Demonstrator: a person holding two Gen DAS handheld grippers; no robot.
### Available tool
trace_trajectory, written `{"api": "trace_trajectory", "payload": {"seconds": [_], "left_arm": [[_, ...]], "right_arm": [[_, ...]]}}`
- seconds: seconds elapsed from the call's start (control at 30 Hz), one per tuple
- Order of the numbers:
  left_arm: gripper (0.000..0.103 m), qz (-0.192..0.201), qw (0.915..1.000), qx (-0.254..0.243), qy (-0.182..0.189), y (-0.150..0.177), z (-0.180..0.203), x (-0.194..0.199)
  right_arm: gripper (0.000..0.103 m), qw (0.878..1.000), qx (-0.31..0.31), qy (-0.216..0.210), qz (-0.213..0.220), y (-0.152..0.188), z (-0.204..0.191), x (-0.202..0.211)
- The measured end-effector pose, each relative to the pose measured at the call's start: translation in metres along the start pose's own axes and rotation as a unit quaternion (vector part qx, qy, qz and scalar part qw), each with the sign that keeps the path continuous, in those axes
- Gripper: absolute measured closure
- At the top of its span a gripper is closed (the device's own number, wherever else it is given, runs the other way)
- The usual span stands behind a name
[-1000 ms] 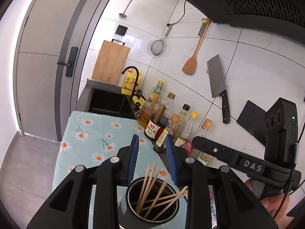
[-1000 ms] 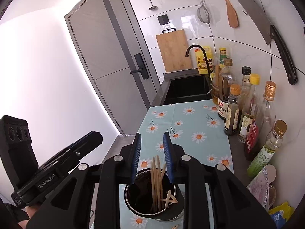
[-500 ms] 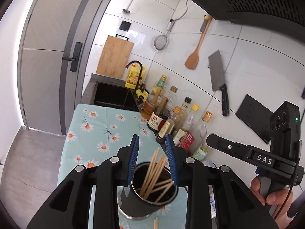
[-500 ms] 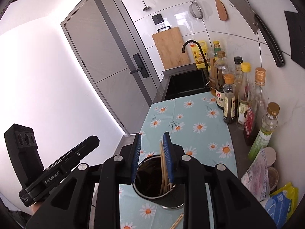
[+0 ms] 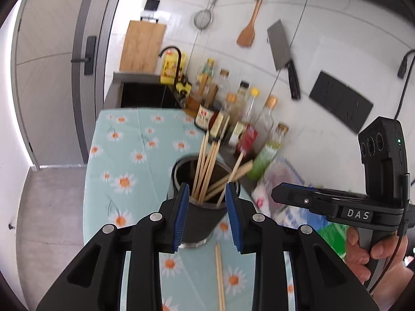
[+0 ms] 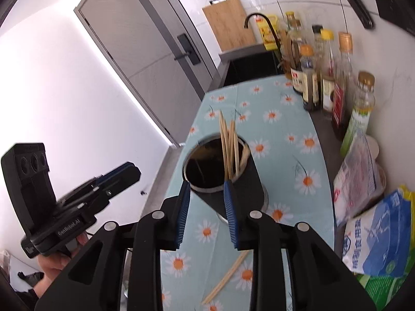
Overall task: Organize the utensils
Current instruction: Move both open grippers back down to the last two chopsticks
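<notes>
A dark metal utensil holder (image 5: 199, 215) stands on the daisy-print cloth with several wooden chopsticks (image 5: 206, 165) sticking out of it. It also shows in the right wrist view (image 6: 233, 178), with its chopsticks (image 6: 229, 147). My left gripper (image 5: 206, 217) is open and empty, its blue pads on either side of the holder, above it. My right gripper (image 6: 206, 210) is open and empty, just in front of the holder. A loose pair of chopsticks (image 5: 220, 277) lies on the cloth below the holder; it also shows in the right wrist view (image 6: 225, 277).
Sauce and oil bottles (image 5: 241, 119) line the wall side of the counter. Plastic food bags (image 6: 376, 235) lie at the right. A black sink (image 6: 251, 67) with faucet is at the far end. A cleaver (image 5: 282, 54), spatula and strainer hang on the tiled wall.
Both grippers have pulled back and up from the holder, so it appears farther ahead. The loose chopsticks on the cloth show more fully. Both grippers stay open.
</notes>
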State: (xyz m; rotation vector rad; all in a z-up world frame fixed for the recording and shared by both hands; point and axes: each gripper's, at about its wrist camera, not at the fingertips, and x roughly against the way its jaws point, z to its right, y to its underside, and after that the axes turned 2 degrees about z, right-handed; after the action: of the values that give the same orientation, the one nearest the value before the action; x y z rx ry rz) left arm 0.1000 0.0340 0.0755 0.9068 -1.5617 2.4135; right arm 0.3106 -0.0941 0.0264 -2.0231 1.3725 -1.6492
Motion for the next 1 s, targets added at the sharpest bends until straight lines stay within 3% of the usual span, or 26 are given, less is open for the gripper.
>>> {"api": "trace_trajectory", "payload": {"seconds": [0.2, 0.3, 0.4, 0.53, 0.77, 1.0], "left_arm": [[0.075, -0.053, 0.9985, 0.009, -0.01, 0.025, -0.017, -0.007], [0.075, -0.08, 0.9967, 0.011, -0.008, 0.036, -0.023, -0.011], [0.072, -0.118, 0.9927, 0.01, -0.021, 0.05, -0.031, -0.02], [0.071, -0.152, 0.9881, 0.024, -0.006, 0.069, -0.041, -0.03], [0.071, -0.202, 0.9792, 0.009, 0.017, 0.094, -0.039, -0.043], [0.071, -0.243, 0.97, -0.005, 0.011, 0.114, -0.048, -0.056]], "right_arm": [[0.075, 0.998, -0.044, 0.002, -0.054, 0.027, 0.016, -0.022], [0.068, 0.995, -0.054, 0.006, -0.081, 0.039, 0.022, -0.035], [0.067, 0.991, -0.072, 0.018, -0.11, 0.054, 0.027, -0.051], [0.067, 0.984, -0.099, 0.028, -0.146, 0.07, 0.033, -0.07], [0.067, 0.957, -0.175, 0.052, -0.224, 0.096, 0.052, -0.103], [0.072, 0.937, -0.199, 0.095, -0.27, 0.111, 0.058, -0.132]]}}
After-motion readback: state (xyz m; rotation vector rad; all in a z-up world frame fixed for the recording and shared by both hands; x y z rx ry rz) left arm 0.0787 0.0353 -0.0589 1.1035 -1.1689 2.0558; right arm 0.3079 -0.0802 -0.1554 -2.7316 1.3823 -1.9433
